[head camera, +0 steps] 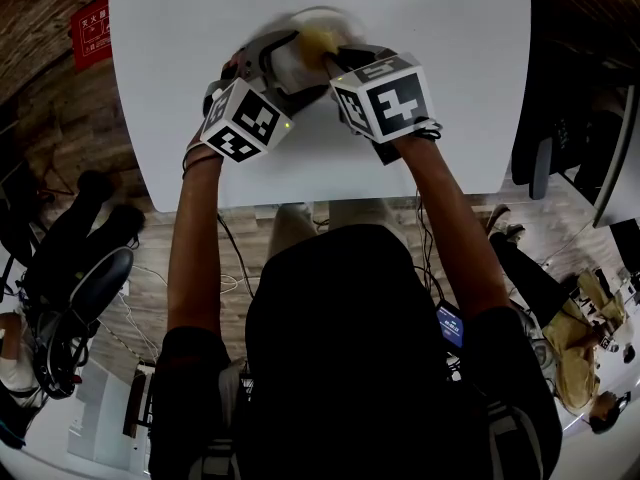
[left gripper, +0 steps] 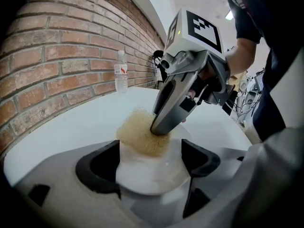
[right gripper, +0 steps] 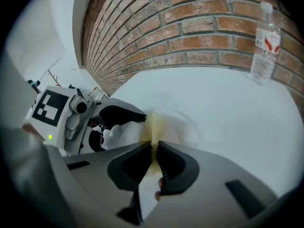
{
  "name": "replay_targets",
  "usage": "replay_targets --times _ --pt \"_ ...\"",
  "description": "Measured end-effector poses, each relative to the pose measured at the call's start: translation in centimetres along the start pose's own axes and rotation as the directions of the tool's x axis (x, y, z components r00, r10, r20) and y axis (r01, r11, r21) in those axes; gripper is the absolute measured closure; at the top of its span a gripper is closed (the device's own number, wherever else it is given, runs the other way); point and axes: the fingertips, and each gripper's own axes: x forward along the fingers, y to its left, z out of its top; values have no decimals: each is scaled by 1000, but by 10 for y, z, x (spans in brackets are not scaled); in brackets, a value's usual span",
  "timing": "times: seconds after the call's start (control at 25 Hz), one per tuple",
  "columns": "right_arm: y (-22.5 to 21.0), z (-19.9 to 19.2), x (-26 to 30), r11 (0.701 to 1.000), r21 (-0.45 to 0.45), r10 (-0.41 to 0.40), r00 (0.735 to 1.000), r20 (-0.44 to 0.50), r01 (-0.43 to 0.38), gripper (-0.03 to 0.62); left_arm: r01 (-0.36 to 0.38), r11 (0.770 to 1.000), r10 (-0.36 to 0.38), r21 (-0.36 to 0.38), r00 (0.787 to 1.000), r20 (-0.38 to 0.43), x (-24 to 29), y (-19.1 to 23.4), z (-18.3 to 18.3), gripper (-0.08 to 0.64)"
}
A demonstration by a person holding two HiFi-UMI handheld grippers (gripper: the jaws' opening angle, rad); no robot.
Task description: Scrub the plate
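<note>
A white plate [left gripper: 147, 175] is held between the jaws of my left gripper [left gripper: 148, 163], which is shut on its near edge. A yellow sponge [left gripper: 140, 132] presses on the plate's upper face. My right gripper [right gripper: 154, 151] is shut on that sponge [right gripper: 154, 127], seen as a thin yellow strip between its jaws. In the head view both grippers meet over the far middle of the white table [head camera: 450, 118]: the left gripper [head camera: 275, 68], the right gripper [head camera: 335, 63], the blurred sponge [head camera: 318, 38] and the plate [head camera: 290, 63] between them.
A brick wall [left gripper: 61, 56] runs along the table's far side. A clear water bottle [right gripper: 264, 42] stands by it, also the bottle [left gripper: 121, 72] in the left gripper view. Chairs [head camera: 75, 278] and cables lie on the floor below the table's near edge.
</note>
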Motion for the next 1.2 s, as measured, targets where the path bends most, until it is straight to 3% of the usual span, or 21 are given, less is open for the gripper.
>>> replay_targets --times 0.44,1.2 --pt "11 -6 1 999 39 34 999 -11 -34 551 0 1000 0 -2 1000 0 0 0 -1 172" --pt "17 -12 2 998 21 56 998 -38 -55 549 0 1000 0 0 1000 1 0 -1 0 172"
